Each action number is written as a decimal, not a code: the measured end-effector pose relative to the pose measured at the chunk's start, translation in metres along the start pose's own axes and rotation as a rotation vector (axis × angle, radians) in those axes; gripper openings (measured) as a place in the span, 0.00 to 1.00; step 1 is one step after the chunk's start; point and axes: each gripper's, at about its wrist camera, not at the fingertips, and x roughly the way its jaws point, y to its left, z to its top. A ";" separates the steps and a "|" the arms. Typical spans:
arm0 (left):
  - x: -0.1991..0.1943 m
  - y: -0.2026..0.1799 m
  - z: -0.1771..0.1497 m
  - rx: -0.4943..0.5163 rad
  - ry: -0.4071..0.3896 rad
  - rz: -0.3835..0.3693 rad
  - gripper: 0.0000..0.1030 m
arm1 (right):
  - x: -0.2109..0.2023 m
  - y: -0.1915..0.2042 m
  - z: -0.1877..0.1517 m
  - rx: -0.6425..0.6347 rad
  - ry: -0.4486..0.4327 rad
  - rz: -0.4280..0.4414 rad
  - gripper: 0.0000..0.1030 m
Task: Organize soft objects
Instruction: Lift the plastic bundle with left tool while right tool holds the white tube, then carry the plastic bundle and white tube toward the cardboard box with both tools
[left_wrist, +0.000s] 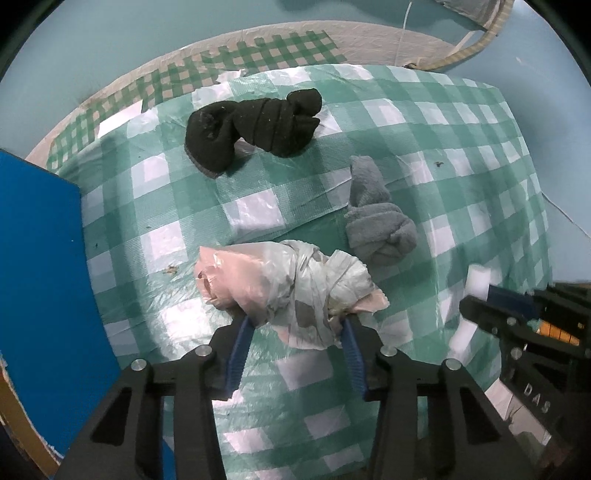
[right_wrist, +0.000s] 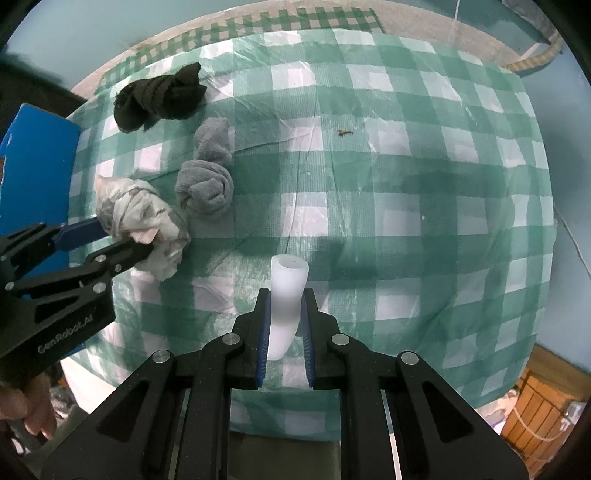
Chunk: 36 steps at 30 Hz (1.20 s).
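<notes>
My left gripper (left_wrist: 295, 325) is shut on a knotted bundle of pale pink and white plastic bag (left_wrist: 284, 288), just above the green checked cloth (left_wrist: 443, 147). The same bundle (right_wrist: 144, 218) and left gripper (right_wrist: 122, 236) show at the left of the right wrist view. My right gripper (right_wrist: 284, 299) is shut on a white foam cylinder (right_wrist: 286, 295), held above the cloth; it shows at the right edge of the left wrist view (left_wrist: 476, 284). A knotted black sock (left_wrist: 251, 129) (right_wrist: 159, 98) lies at the back. A knotted grey sock (left_wrist: 376, 218) (right_wrist: 207, 173) lies beside the bag bundle.
A blue box wall (left_wrist: 40, 258) (right_wrist: 33, 166) stands at the left of the cloth. The cloth-covered table drops off at its near edge (right_wrist: 332, 424), with a wooden crate (right_wrist: 543, 410) below right. A striped strap (left_wrist: 480, 40) lies beyond the far edge.
</notes>
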 end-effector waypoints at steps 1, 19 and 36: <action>-0.001 0.001 -0.001 0.005 -0.001 0.002 0.44 | -0.001 0.001 0.000 -0.004 -0.003 -0.001 0.13; -0.054 0.023 -0.035 -0.041 -0.061 -0.010 0.43 | -0.039 0.031 -0.010 -0.132 -0.044 -0.023 0.13; -0.103 0.051 -0.064 -0.105 -0.121 0.028 0.43 | -0.080 0.080 -0.005 -0.266 -0.097 -0.043 0.13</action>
